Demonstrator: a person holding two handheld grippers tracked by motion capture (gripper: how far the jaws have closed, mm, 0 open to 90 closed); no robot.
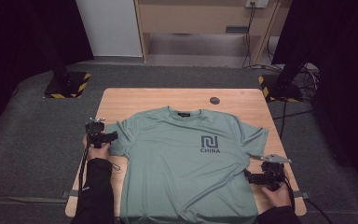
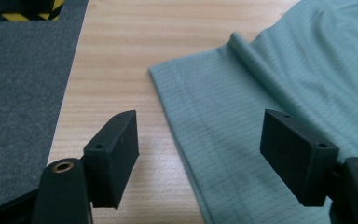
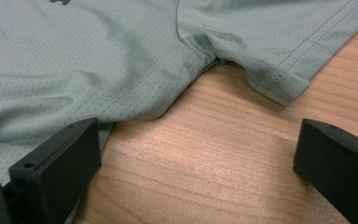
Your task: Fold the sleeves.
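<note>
A pale green T-shirt (image 1: 182, 158) with a dark "CHINA" print lies flat, front up, on the wooden table (image 1: 135, 100). My left gripper (image 1: 114, 136) is at the tip of the shirt's left sleeve. In the left gripper view, the left gripper (image 2: 200, 128) stands open low over the sleeve's hem (image 2: 223, 116), with one jaw over bare wood and the other over cloth. My right gripper (image 1: 248, 175) sits at the shirt's right side below the right sleeve. In the right gripper view, the right gripper (image 3: 200, 140) is open, with bare wood between its jaws, near the shirt's side edge (image 3: 98, 60) and the sleeve (image 3: 270, 42).
A small dark round disc (image 1: 215, 100) lies near the table's far edge. Grey carpet surrounds the table. Two stand bases with yellow-black tape (image 1: 67, 86) (image 1: 279, 88) sit beyond the far corners, and cables run at the right.
</note>
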